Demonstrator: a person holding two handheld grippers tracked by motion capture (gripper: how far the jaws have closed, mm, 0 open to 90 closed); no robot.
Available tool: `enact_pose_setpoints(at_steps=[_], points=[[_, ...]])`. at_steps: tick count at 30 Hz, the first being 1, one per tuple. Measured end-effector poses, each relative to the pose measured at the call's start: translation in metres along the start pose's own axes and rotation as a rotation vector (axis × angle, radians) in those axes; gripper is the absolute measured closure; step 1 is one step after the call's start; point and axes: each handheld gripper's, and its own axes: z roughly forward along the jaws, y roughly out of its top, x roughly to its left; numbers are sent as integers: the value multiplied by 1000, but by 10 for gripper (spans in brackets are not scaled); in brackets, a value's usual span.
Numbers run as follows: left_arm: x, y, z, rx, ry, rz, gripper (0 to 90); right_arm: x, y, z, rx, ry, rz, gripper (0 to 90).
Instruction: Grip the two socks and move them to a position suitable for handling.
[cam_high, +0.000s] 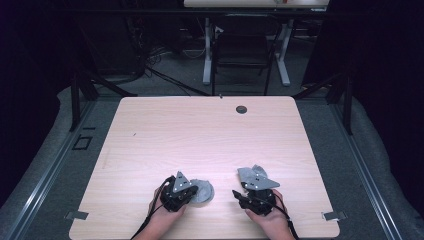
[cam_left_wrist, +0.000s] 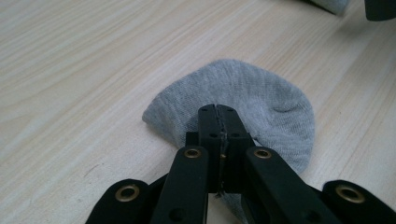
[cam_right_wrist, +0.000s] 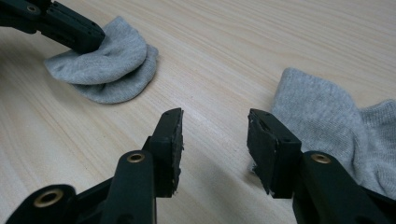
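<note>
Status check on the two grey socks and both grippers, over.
Left gripper shut on folded grey sock. Right gripper open, empty, second grey sock beside it. Table unobstructed.

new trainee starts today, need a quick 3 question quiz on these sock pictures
1. True or false: the left claw is shut on a grey sock.
2. What state is the right claw in? A shut on a sock, B open with nothing between its jaws, C holding a cup.
3. How many grey socks lie on the table?

Key: 1 true. 2 B; the other sock lies beside its right-hand jaw in the right gripper view. 3 two.
</note>
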Motion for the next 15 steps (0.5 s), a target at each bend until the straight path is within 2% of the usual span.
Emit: enact_pose_setpoints(at_steps=[9,11,15], points=[[-4,-4,-1,3,-24,-17,898,-2,-1,1,2,-3,11,551],[-9,-6,-3,3,-32,-38,897,-2,-1,1,-1,-2,14,551],[-15,-7,-6,11,-41,-28,896,-2,-1,0,0,-5,11,550]])
